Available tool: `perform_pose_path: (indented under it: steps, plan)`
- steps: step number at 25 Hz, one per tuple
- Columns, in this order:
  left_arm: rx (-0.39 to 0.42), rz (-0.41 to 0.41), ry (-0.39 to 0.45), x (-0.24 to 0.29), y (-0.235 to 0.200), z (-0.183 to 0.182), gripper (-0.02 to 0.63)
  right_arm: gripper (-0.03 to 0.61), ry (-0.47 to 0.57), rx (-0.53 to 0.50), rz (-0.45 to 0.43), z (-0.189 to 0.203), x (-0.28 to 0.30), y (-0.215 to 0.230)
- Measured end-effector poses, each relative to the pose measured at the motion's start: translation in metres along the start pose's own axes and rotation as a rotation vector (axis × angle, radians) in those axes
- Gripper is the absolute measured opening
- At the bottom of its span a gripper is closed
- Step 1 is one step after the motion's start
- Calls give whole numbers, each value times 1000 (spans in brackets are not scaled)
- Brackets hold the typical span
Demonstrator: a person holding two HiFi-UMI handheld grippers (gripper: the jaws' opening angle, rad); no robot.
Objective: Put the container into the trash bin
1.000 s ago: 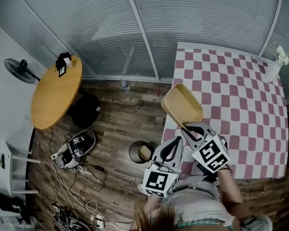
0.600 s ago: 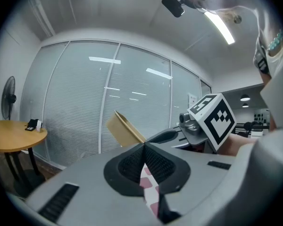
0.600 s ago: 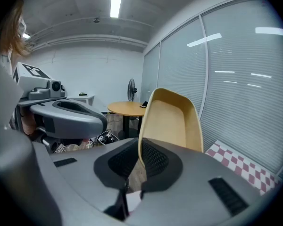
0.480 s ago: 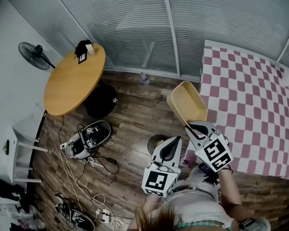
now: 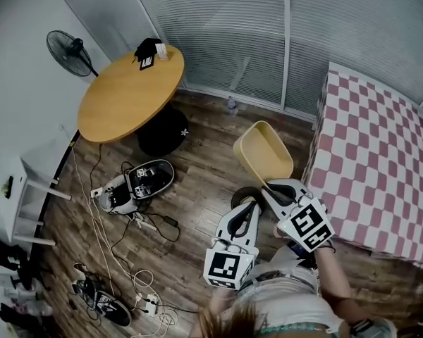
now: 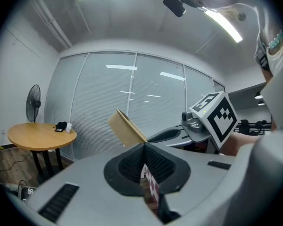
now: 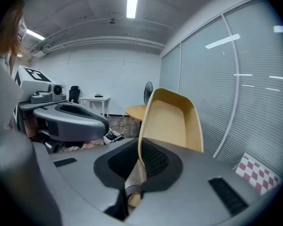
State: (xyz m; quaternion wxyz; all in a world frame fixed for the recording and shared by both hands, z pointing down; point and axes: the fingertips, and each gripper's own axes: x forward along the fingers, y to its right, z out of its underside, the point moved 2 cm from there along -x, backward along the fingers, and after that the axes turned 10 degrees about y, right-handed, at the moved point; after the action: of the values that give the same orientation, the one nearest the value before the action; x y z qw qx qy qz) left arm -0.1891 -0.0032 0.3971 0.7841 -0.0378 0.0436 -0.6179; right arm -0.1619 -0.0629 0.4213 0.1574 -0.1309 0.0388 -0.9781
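Yellow container held over the wooden floor.
The right gripper's (image 5: 272, 186) fingers grasp the container (image 5: 262, 153) by its near rim; the trash bin (image 5: 242, 194) stands below. The left gripper's (image 5: 249, 205) fingers are clenched, empty.

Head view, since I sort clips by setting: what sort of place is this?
Likely an office-type room rather than a home: glass panel walls with blinds, a round wooden table, a pedestal fan, and loose cables across the wood floor.
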Motion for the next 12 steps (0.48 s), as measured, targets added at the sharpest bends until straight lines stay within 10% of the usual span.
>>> perform_pose_path:
  steps: [12]
  plan:
    - [-20,-82,4,-58,-35,-7,6,12,-9,-20,-115,-15,32,-71]
